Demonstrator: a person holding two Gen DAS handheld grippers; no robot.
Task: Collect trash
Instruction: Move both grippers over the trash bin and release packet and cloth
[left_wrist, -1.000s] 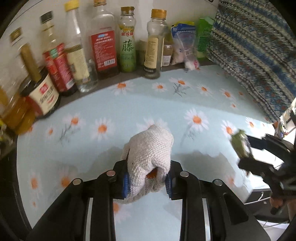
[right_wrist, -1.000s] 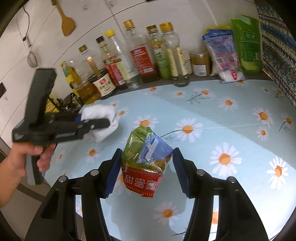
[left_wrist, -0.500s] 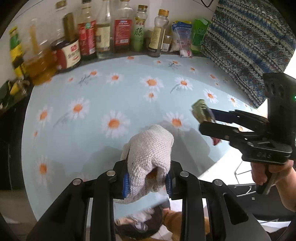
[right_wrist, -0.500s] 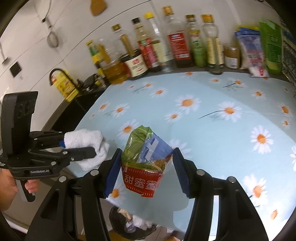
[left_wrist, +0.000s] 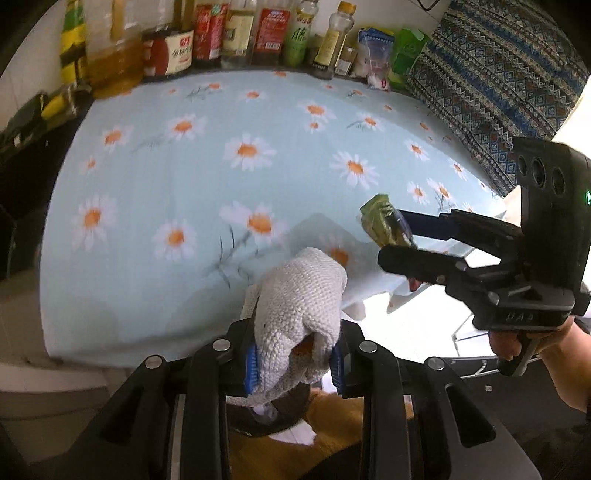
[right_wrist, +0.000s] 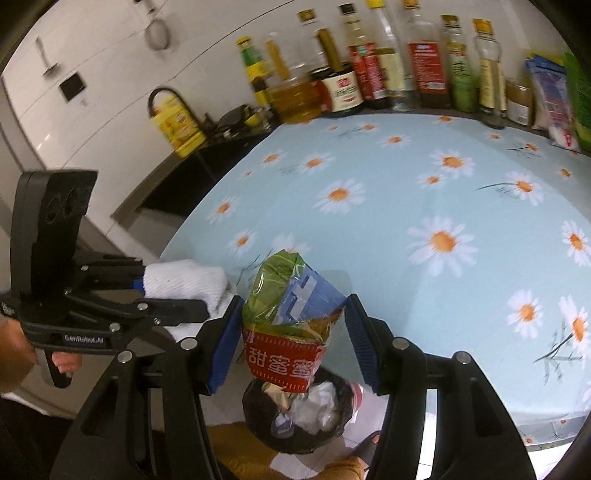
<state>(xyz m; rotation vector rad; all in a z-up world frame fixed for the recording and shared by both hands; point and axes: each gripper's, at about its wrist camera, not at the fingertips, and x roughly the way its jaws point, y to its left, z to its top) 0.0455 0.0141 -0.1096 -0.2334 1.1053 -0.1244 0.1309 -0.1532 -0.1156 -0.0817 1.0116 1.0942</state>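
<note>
My left gripper (left_wrist: 295, 360) is shut on a grey-white knitted cloth (left_wrist: 295, 302), held past the table's near edge above a black trash bin (left_wrist: 266, 413). My right gripper (right_wrist: 293, 336) is shut on a crumpled snack wrapper (right_wrist: 291, 314), green, blue and red, held right over the black-lined trash bin (right_wrist: 299, 417) that holds white and brown trash. In the left wrist view the right gripper (left_wrist: 391, 240) with the wrapper (left_wrist: 384, 225) is on the right. In the right wrist view the left gripper (right_wrist: 207, 299) with the cloth (right_wrist: 184, 282) is on the left.
A table with a light blue daisy tablecloth (left_wrist: 221, 177) fills both views. Several sauce and oil bottles (right_wrist: 369, 74) and food packets (left_wrist: 376, 55) line its far edge by the wall. A patterned blue fabric (left_wrist: 498, 85) hangs at right. A dark counter with a yellow jug (right_wrist: 177, 125) lies left.
Both grippers have pulled back from over the table to beyond its near edge, each still holding its item. The trash bin has come into view below them.
</note>
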